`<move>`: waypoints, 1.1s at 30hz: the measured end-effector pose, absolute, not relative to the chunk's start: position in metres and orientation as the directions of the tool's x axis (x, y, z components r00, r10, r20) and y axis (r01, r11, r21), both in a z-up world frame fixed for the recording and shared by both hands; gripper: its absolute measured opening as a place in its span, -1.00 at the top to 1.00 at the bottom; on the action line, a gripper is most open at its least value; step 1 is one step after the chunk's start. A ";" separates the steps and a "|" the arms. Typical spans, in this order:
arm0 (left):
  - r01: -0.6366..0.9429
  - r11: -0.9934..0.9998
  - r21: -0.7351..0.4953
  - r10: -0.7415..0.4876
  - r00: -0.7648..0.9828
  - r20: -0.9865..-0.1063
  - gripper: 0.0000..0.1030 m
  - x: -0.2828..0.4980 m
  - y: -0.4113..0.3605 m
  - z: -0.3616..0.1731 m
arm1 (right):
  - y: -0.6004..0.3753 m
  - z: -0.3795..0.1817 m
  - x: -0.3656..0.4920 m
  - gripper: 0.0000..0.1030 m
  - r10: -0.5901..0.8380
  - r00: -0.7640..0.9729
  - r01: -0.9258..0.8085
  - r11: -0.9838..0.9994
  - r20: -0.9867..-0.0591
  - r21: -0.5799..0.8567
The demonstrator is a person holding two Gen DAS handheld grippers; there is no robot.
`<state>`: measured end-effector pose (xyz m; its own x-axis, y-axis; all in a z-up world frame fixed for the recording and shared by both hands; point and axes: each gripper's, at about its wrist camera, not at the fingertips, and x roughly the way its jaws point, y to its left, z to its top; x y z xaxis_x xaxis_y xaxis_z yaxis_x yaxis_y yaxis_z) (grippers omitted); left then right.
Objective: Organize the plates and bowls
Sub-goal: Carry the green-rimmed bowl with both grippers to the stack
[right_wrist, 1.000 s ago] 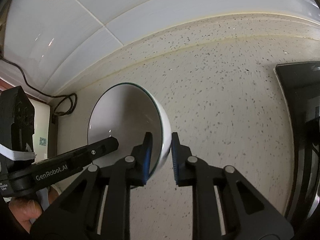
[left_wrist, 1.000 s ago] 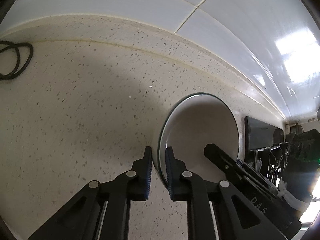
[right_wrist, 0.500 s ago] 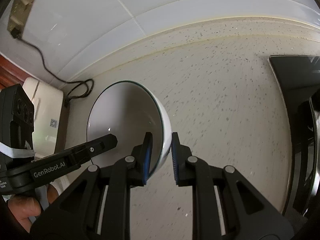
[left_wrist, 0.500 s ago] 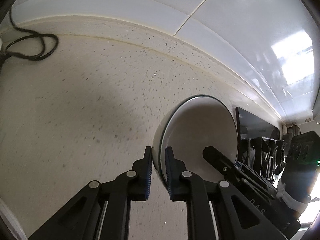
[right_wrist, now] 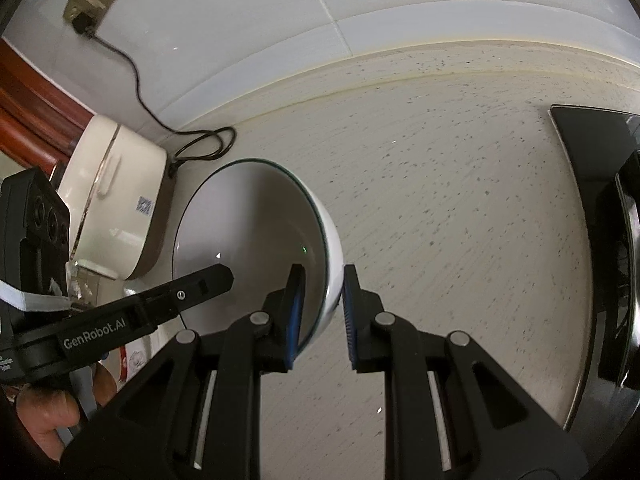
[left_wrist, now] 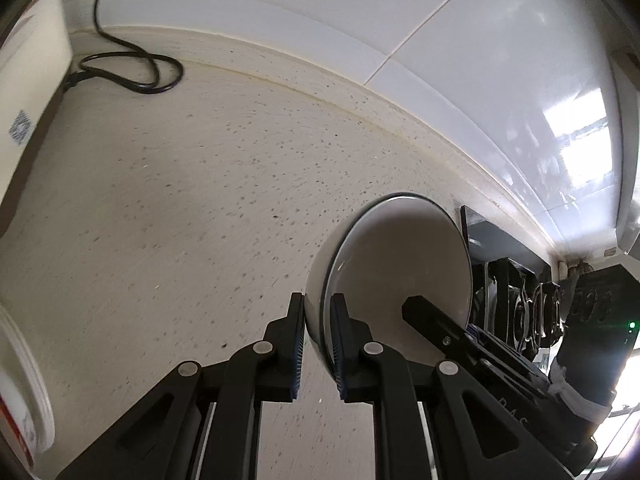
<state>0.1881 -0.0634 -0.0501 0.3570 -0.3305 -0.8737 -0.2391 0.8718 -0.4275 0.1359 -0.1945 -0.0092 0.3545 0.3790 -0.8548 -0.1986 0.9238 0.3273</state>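
A white bowl [left_wrist: 400,264] with a thin dark rim is held in the air above the speckled counter [left_wrist: 200,200], between both grippers. My left gripper [left_wrist: 318,344] is shut on its left rim. My right gripper [right_wrist: 322,312] is shut on its right rim; the bowl [right_wrist: 256,224] shows there too, with the left gripper's finger reaching in from the left. The bowl is empty and level with its opening up.
A cream appliance [right_wrist: 116,200] with a black cable [left_wrist: 132,72] stands at the counter's left end. A black dish rack [right_wrist: 600,240] stands at the right, also in the left wrist view [left_wrist: 520,304]. White tiled wall [left_wrist: 360,20] runs behind.
Both grippers have lifted the bowl higher and drawn back from the wall. The appliance and cable at the left have come into view.
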 end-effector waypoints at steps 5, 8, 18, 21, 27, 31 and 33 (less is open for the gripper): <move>-0.256 0.865 -0.432 -0.326 0.368 -0.871 0.75 0.170 -0.053 -0.046 | -0.182 -0.002 0.123 0.58 0.395 0.350 -0.228 0.915 -0.849 0.332; -0.269 0.859 -0.435 -0.321 0.378 -0.868 0.75 0.161 -0.049 -0.043 | -0.171 0.001 0.116 0.58 0.405 0.341 -0.248 0.909 -0.848 0.334; -0.335 0.837 -0.432 -0.279 0.419 -0.864 0.75 0.114 -0.011 -0.020 | -0.119 0.012 0.097 0.58 0.432 0.313 -0.319 0.887 -0.846 0.334; -0.363 0.826 -0.431 -0.260 0.433 -0.863 0.75 0.100 0.006 -0.015 | -0.101 0.012 0.094 0.58 0.448 0.288 -0.353 0.871 -0.847 0.341; -0.416 0.802 -0.428 -0.225 0.453 -0.862 0.75 0.072 0.039 -0.009 | -0.066 0.010 0.086 0.58 0.476 0.238 -0.426 0.835 -0.847 0.349; -0.450 0.781 -0.434 -0.211 0.463 -0.861 0.75 0.055 0.058 -0.007 | -0.045 0.008 0.079 0.58 0.490 0.212 -0.471 0.809 -0.846 0.351; -0.470 0.769 -0.433 -0.201 0.466 -0.862 0.76 0.049 0.067 -0.009 | -0.037 0.008 0.074 0.58 0.498 0.197 -0.492 0.795 -0.845 0.354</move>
<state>0.0485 0.0668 -0.0093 0.4656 -0.2005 -0.8620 -0.4705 0.7689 -0.4330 0.0742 -0.0369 0.0085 0.1968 0.4976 -0.8448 -0.4923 0.7953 0.3537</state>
